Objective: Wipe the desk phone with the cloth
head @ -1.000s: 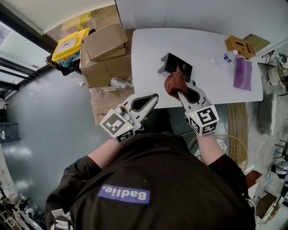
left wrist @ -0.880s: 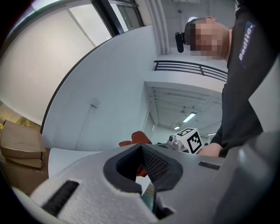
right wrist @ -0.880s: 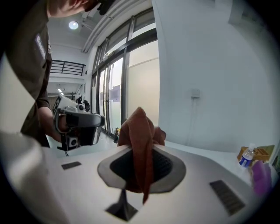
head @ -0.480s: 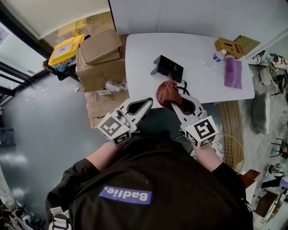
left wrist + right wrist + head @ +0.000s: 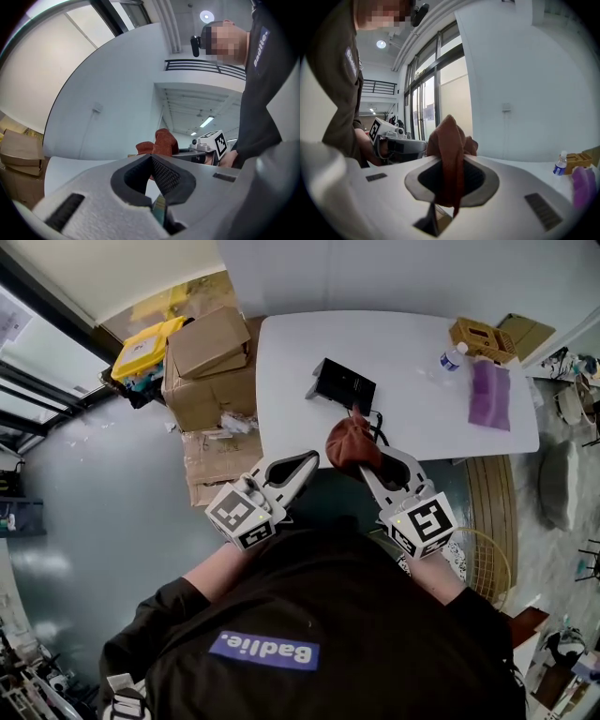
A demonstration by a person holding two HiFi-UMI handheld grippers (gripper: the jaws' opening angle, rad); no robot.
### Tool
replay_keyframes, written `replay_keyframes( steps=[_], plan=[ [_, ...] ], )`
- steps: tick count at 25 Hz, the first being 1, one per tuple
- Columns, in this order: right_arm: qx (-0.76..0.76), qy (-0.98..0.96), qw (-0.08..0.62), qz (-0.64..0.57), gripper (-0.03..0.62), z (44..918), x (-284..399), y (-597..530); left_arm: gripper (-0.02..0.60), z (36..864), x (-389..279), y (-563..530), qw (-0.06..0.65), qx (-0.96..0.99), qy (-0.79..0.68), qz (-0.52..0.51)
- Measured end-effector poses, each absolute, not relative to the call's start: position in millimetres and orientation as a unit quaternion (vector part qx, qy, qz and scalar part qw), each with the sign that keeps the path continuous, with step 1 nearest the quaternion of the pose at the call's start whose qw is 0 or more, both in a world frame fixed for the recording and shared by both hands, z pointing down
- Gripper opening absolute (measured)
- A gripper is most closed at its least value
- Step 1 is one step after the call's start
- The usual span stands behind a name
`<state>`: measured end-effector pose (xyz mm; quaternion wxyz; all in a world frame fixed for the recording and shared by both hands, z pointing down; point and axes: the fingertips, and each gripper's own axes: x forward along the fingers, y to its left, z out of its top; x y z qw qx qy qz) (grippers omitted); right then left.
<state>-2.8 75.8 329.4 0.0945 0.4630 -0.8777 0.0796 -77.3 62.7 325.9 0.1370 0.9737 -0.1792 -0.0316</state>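
The black desk phone (image 5: 343, 383) lies on the white table (image 5: 403, 348), near its front edge, with a dark cord trailing toward the edge. My right gripper (image 5: 367, 457) is shut on a rust-brown cloth (image 5: 350, 443) that bunches above its tips, held at the table's front edge just short of the phone. In the right gripper view the cloth (image 5: 449, 154) hangs pinched between the jaws. My left gripper (image 5: 306, 461) is shut with nothing in it, off the table to the left of the cloth; its own view shows the jaws closed and the cloth (image 5: 159, 143) beyond them.
On the table's right end are a small water bottle (image 5: 451, 356), a wooden box (image 5: 482, 337) and a purple item (image 5: 490, 394). Cardboard boxes (image 5: 208, 362) and a yellow case (image 5: 145, 348) stand on the floor left of the table. A wicker basket (image 5: 483, 559) sits at the right.
Both grippers have drawn back toward the person; the cloth, which was over the phone's near edge a second ago, is now at the table's front edge, clear of the phone.
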Motion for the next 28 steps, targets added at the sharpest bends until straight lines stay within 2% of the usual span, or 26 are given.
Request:
replay_keyframes(
  steps=[28],
  plan=[
    [0.444, -0.887, 0.084, 0.093, 0.058, 344.7, 27.7, 90.3, 0.008, 332.0, -40.7, 75.7, 0.132, 0.974, -0.185, -0.015]
  ],
)
